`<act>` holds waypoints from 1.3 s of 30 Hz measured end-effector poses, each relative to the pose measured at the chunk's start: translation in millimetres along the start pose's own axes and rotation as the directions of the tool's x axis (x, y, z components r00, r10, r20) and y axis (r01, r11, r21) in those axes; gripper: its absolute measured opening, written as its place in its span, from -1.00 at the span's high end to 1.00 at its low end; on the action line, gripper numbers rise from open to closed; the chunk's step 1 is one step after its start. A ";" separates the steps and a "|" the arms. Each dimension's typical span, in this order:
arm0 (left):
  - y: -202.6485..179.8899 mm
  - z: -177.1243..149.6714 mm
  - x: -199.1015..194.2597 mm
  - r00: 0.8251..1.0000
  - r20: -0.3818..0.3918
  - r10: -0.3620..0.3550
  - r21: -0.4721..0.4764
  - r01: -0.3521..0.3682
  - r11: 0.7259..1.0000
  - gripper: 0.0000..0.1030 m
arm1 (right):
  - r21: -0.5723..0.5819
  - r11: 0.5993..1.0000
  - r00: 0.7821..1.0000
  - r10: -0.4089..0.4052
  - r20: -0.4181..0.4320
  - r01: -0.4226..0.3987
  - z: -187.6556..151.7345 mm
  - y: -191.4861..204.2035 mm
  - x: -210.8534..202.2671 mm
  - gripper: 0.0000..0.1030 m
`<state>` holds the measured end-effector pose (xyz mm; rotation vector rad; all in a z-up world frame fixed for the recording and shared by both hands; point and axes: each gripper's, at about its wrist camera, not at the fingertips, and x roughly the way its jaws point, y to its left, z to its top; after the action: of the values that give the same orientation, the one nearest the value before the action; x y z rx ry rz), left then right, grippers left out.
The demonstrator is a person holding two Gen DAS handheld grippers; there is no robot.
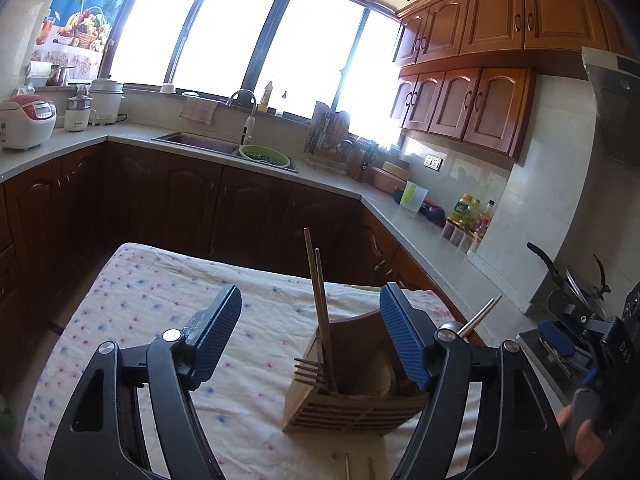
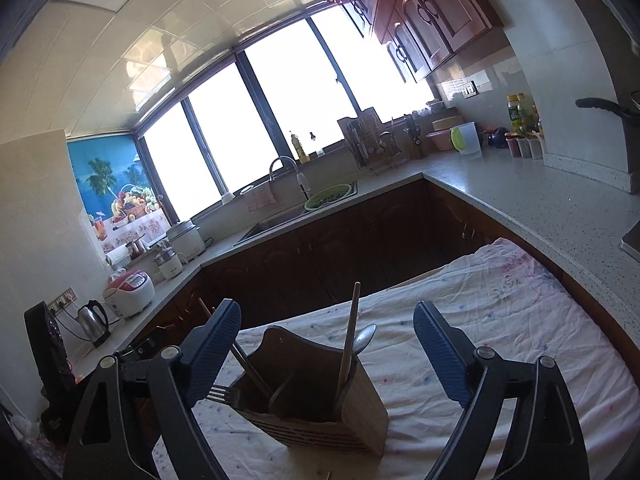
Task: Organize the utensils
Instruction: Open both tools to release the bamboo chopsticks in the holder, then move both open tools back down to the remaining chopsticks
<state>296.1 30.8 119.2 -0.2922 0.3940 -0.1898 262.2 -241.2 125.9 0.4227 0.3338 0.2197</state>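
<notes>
A wooden slatted utensil holder stands on the flowered cloth; it also shows in the right wrist view. It holds chopsticks, a fork and, in the right wrist view, a spoon, a wooden chopstick and a fork. My left gripper is open and empty, just above and in front of the holder. My right gripper is open and empty, its jaws on either side of the holder's top. The right gripper shows at the right edge of the left wrist view.
Two loose chopstick ends lie on the cloth at the near edge. Brown cabinets and a grey counter ring the table, with a sink, a green colander, a rice cooker and bottles.
</notes>
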 end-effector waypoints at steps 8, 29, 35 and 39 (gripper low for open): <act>1.5 -25.8 -41.6 1.000 -0.026 0.007 0.013 -0.007 1.000 -0.53 | 0.000 1.000 1.000 -0.003 0.021 0.003 -16.6 1.1 -44.1 -0.94; 27.6 -138.1 -70.8 0.959 -0.272 0.077 -0.038 -0.091 0.995 -0.59 | -0.008 0.992 0.967 -0.121 -0.223 0.123 -131.9 -34.3 -84.0 -0.94; 21.7 -151.4 -66.9 0.943 -0.323 0.078 -0.022 -0.090 0.996 -0.59 | 0.001 0.990 0.955 -0.134 -0.266 0.140 -147.6 -40.4 -84.4 -0.94; 17.5 -153.0 -61.5 0.936 -0.343 0.079 -0.004 -0.086 0.996 -0.59 | -0.004 0.990 0.951 -0.138 -0.279 0.142 -150.6 -41.0 -82.4 -0.94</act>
<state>180.8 24.8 0.2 -0.2606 0.7530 -0.1540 137.7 -245.7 0.9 0.3828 0.6407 0.1373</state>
